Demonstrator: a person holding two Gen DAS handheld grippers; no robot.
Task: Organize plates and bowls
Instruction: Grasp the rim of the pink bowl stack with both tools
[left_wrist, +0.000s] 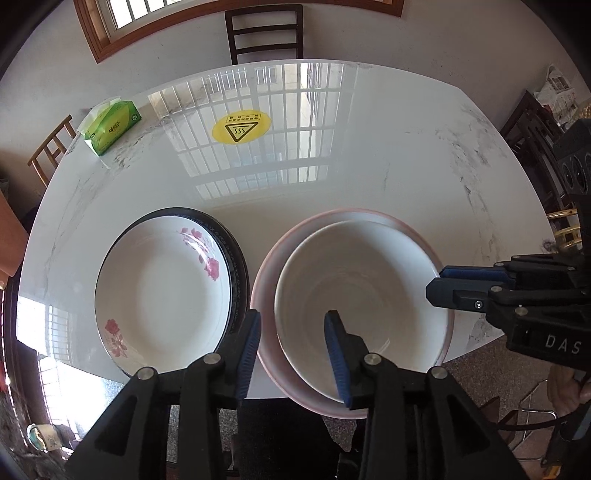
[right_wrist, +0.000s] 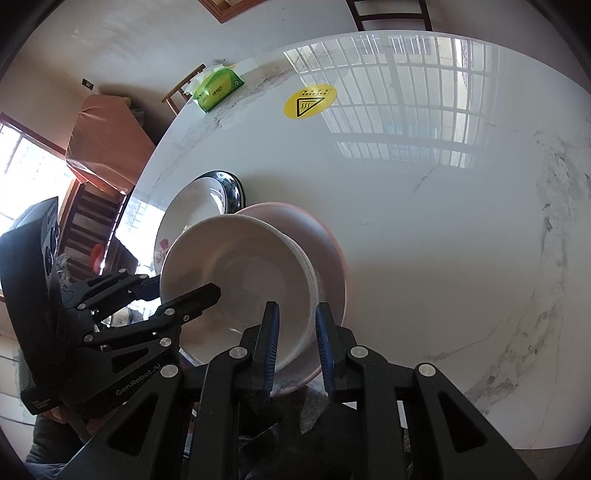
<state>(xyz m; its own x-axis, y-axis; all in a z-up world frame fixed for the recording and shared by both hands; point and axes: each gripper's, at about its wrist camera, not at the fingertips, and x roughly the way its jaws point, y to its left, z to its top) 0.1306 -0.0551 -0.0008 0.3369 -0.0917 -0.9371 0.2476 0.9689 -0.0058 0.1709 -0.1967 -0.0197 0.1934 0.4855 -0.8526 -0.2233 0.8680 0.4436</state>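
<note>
A white bowl (left_wrist: 354, 295) sits nested inside a larger pink bowl (left_wrist: 269, 273) at the table's near edge. To their left a white floral plate (left_wrist: 159, 295) lies on a dark-rimmed plate (left_wrist: 236, 266). My left gripper (left_wrist: 291, 332) is open, its jaws astride the near-left rims of both bowls. My right gripper (right_wrist: 295, 332) is open, its jaws astride the bowls' near rims; it shows in the left wrist view (left_wrist: 443, 280) at the bowls' right side. The white bowl (right_wrist: 236, 280), pink bowl (right_wrist: 325, 251) and floral plate (right_wrist: 192, 206) show in the right wrist view.
The white marble table (left_wrist: 369, 166) carries a yellow warning sticker (left_wrist: 241, 128) at its middle and a green tissue pack (left_wrist: 110, 127) at the far left. A dark chair (left_wrist: 264, 33) stands behind the table, a wooden chair (left_wrist: 53, 147) at the left.
</note>
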